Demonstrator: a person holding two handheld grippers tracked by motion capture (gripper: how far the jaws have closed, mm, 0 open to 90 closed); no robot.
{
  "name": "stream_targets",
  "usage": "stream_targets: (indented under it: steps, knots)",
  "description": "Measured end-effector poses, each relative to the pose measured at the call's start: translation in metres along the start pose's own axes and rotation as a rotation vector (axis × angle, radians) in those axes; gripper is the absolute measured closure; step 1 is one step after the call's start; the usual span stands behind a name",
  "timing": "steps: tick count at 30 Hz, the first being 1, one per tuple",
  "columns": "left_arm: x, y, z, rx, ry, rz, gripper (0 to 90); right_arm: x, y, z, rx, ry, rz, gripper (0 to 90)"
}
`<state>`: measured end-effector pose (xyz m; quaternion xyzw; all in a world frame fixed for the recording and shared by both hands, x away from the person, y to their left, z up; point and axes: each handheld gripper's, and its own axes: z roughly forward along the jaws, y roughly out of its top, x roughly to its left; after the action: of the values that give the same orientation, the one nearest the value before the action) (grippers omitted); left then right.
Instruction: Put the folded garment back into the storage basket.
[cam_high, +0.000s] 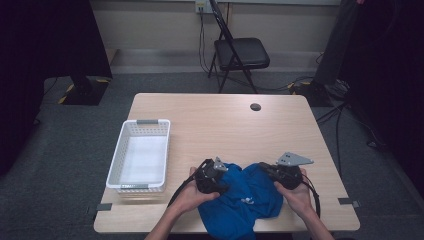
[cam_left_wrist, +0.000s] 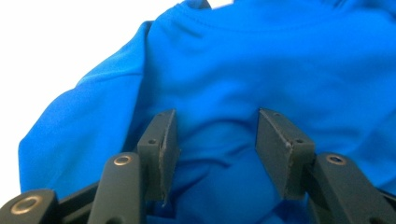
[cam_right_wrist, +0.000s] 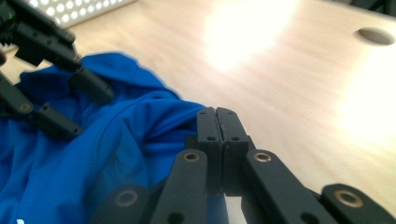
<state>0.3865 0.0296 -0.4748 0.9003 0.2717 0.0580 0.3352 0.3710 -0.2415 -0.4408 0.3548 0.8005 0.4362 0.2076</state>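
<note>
A blue shirt (cam_high: 250, 197) lies crumpled at the front edge of the wooden table (cam_high: 225, 120). My left gripper (cam_high: 222, 182) rests on the shirt's left part. In the left gripper view my left gripper (cam_left_wrist: 215, 135) stands open, its pads apart with a bulge of the blue shirt (cam_left_wrist: 261, 60) between and beyond them, and neither pad presses on it. My right gripper (cam_high: 261, 166) is at the shirt's right upper edge. Its jaws are shut flat together (cam_right_wrist: 217, 116), and a raised fold of the shirt (cam_right_wrist: 140, 126) runs into their tips.
An empty white basket (cam_high: 116, 160) stands on the table's left side. A round cable hole (cam_high: 255, 106) sits near the far edge. A black folding chair (cam_high: 240, 52) stands beyond the table. Bare wood lies between the shirt and the far edge.
</note>
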Motion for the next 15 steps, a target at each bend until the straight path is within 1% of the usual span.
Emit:
stream_targets:
  steps: [2,4,7,10,11,13,15]
  knots:
    - [0.001,0.000,-0.001,-0.003,0.011,-0.004,48.8,-0.005,0.002,-0.006,-0.022,-0.015,0.015,89.2]
    - [0.003,0.000,-0.001,-0.003,0.009,-0.015,48.2,-0.010,0.004,-0.012,-0.046,-0.033,0.029,89.2]
    - [0.005,-0.001,-0.003,-0.001,0.013,-0.019,47.8,-0.016,0.005,-0.021,-0.070,-0.066,0.044,89.3]
    - [0.007,-0.003,-0.004,0.002,0.020,-0.024,47.6,-0.026,0.005,-0.032,-0.094,-0.107,0.080,89.3]
    - [0.008,-0.003,-0.004,-0.001,0.023,-0.031,47.7,-0.030,0.004,-0.035,-0.103,-0.122,0.096,89.3]
    - [0.010,-0.003,-0.005,0.008,0.028,-0.028,47.7,-0.038,0.001,-0.041,-0.108,-0.142,0.123,89.2]
    - [0.009,-0.004,-0.005,0.003,0.038,-0.030,47.8,-0.046,-0.003,-0.046,-0.104,-0.183,0.141,89.2]
